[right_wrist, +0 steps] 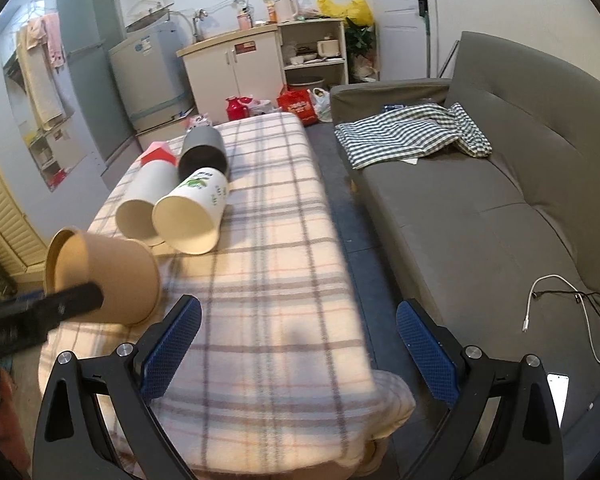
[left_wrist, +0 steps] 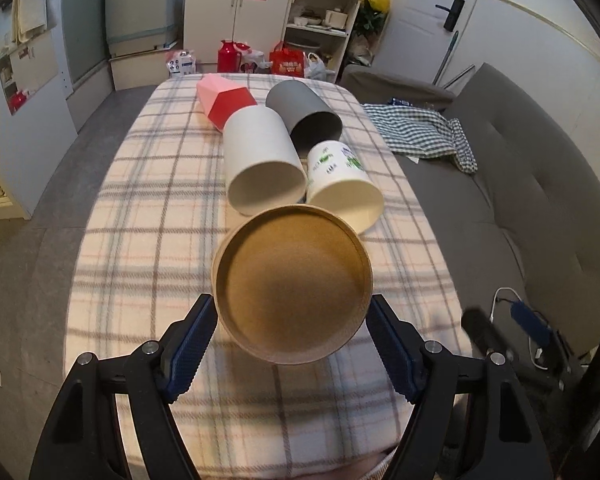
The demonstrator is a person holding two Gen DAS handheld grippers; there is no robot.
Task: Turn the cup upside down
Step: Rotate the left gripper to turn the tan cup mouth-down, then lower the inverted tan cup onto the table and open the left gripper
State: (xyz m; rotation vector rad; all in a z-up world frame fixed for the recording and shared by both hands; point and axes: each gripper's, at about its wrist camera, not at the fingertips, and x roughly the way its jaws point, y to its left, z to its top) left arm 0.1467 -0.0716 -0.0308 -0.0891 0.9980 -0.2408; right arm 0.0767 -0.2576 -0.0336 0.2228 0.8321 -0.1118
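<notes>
My left gripper point(left_wrist: 291, 320) is shut on a brown kraft paper cup point(left_wrist: 292, 284), held above the plaid-covered table point(left_wrist: 140, 216) with its flat bottom facing the camera. In the right wrist view the brown cup point(right_wrist: 112, 276) is tilted on its side at the left, with a left gripper finger point(right_wrist: 60, 308) across it. My right gripper point(right_wrist: 298, 332) is open and empty over the table's near right edge. Further back lie a white cup point(left_wrist: 260, 160), a printed white cup point(left_wrist: 340, 184), a grey cup point(left_wrist: 304, 112) and a red-pink cup point(left_wrist: 224, 100), all on their sides.
A grey sofa point(right_wrist: 480, 220) stands right of the table, with a checked cloth point(right_wrist: 412, 132) on it and a white cable point(right_wrist: 540, 300). A narrow floor gap point(right_wrist: 340, 184) separates them. Cabinets, shelves and red bags point(left_wrist: 286, 62) stand beyond the far end.
</notes>
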